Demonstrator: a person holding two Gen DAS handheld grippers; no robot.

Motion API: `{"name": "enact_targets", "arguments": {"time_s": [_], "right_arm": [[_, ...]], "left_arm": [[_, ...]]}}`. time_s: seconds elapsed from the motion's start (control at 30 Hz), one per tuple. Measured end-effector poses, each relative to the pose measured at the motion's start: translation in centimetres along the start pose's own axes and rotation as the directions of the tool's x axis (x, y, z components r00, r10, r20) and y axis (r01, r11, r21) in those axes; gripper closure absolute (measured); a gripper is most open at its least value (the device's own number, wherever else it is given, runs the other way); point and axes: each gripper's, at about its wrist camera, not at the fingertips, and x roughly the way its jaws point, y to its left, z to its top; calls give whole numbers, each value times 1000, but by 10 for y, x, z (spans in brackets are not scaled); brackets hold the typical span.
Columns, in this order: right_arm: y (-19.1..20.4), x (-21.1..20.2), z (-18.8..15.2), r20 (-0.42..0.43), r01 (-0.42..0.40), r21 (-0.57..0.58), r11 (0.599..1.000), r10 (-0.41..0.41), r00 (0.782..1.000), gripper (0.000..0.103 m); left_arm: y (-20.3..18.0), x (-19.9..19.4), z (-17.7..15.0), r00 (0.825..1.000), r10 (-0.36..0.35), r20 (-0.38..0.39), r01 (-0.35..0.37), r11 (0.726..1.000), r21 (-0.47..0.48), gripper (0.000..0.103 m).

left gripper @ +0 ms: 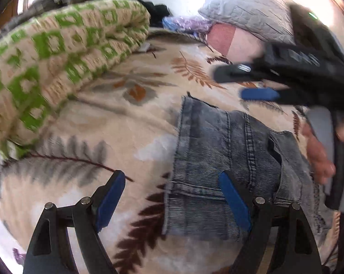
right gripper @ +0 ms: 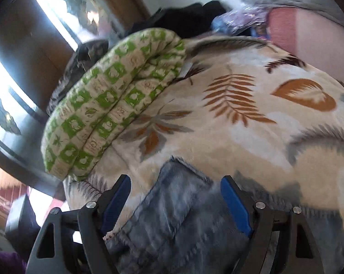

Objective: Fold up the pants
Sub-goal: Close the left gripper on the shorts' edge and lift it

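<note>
The left claw (left gripper: 172,203) stands wide apart with nothing between its blue pads. Its right-hand finger overlaps the grey denim pants (left gripper: 229,166) in the picture; whether it touches the cloth cannot be told. Its other finger hangs above the bare blanket. The pants lie in a folded bundle on a cream blanket (left gripper: 130,123) printed with brown, orange and grey leaves, which covers a bed. A hemmed edge with a line of stitching runs across the bundle close to the claw, and a dark pocket opening shows further right.

In the left wrist view the right claw (left gripper: 237,83) reaches in from the right edge, blurred, its two fingers parted and holding nothing, above the far end of the pants. The hand (left gripper: 318,155) that carries it shows just below, at the right side of the denim.

From its own camera the right claw (right gripper: 175,203) is likewise spread wide and empty, with the pants (right gripper: 172,217) lying below and between its fingers; the cloth is smeared by blur.

Beyond the pants, on the left of the bed, lies a rolled green-and-cream checked quilt (left gripper: 57,64). Behind it sit dark clothes (left gripper: 158,11), a crumpled purple and blue plastic wrapper (left gripper: 185,24), a pink pillow (left gripper: 231,41) and a grey quilted pillow (left gripper: 247,9). A bright window (right gripper: 57,13) shows at the upper left of the right wrist view.
</note>
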Motion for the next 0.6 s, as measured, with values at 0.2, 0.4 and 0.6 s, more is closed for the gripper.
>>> {"name": "enact_targets", "arguments": {"time_s": [0.2, 0.4, 0.6], "right_arm": [[12, 44, 16, -134, -4, -49, 999, -3, 991, 19], [7, 60, 22, -176, 12, -20, 1000, -15, 984, 19], [11, 81, 16, -233, 78, -64, 995, -91, 968, 20]], "left_arm": [[1, 18, 0, 994, -98, -52, 96, 994, -55, 35], [4, 23, 0, 990, -132, -43, 127, 988, -91, 63], [3, 25, 1, 992, -123, -29, 121, 990, -79, 66]]}}
